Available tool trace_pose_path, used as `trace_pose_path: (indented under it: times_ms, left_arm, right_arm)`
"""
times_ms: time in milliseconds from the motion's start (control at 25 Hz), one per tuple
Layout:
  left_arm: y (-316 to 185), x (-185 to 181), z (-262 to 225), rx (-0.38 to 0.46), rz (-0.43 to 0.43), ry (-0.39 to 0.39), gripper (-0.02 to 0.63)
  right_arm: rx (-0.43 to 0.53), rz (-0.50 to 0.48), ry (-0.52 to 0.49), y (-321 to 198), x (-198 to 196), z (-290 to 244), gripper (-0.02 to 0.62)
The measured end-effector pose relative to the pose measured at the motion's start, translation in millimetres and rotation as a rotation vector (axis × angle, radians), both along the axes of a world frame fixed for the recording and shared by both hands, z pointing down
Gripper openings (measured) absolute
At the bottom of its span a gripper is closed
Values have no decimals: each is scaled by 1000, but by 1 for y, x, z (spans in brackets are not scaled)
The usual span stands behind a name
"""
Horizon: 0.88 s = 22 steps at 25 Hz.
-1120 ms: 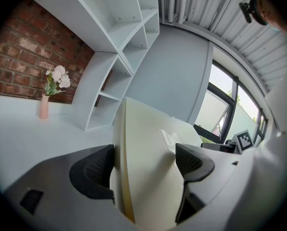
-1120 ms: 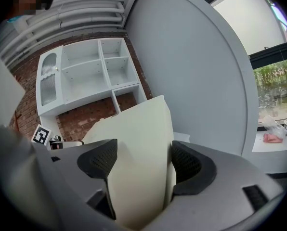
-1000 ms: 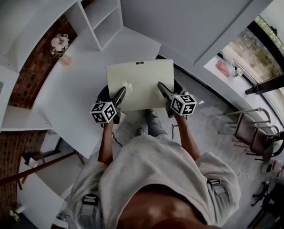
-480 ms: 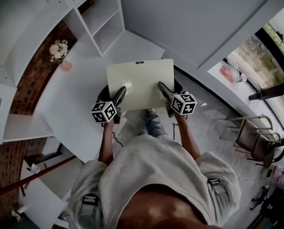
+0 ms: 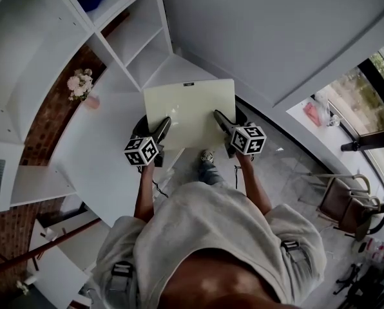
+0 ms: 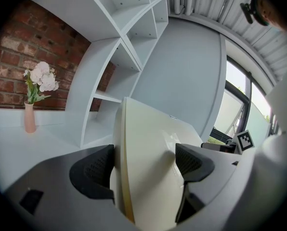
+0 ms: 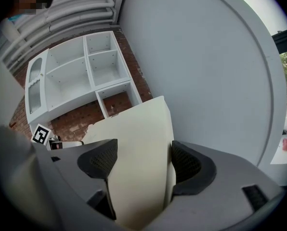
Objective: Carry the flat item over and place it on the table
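Since a second ago the cream board [image 5: 191, 105] is carried nearer the shelving [image 5: 137, 34]. Its near edge is pinched by the left claw [image 5: 162, 123] and the right claw [image 5: 218, 116], above the white desk [image 5: 95, 153]. Only the setting down appears left.

Soft daylight comes in through the window [image 5: 380, 85] at the head view's right, leaving the room evenly bright with faint shadows and a mild sheen on the flat item [image 6: 153, 143]. All views bow strongly toward the edges, curving the shelves [image 5: 137, 34], and both gripper views fade to black at their corners.
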<state>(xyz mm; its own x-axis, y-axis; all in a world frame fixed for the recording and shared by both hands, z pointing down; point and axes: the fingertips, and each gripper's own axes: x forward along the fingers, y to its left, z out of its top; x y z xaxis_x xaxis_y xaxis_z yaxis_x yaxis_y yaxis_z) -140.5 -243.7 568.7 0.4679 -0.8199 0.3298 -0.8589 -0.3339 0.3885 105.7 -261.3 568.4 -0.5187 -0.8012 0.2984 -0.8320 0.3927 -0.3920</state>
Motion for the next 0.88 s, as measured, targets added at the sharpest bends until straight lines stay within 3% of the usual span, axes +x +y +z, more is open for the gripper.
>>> trace_pose_path:
  times_ms: [880]
  left_arm:
    - [-151, 42, -1, -18, -87, -30, 408]
  right_arm:
    - [-15, -85, -26, -172, 40, 6, 370]
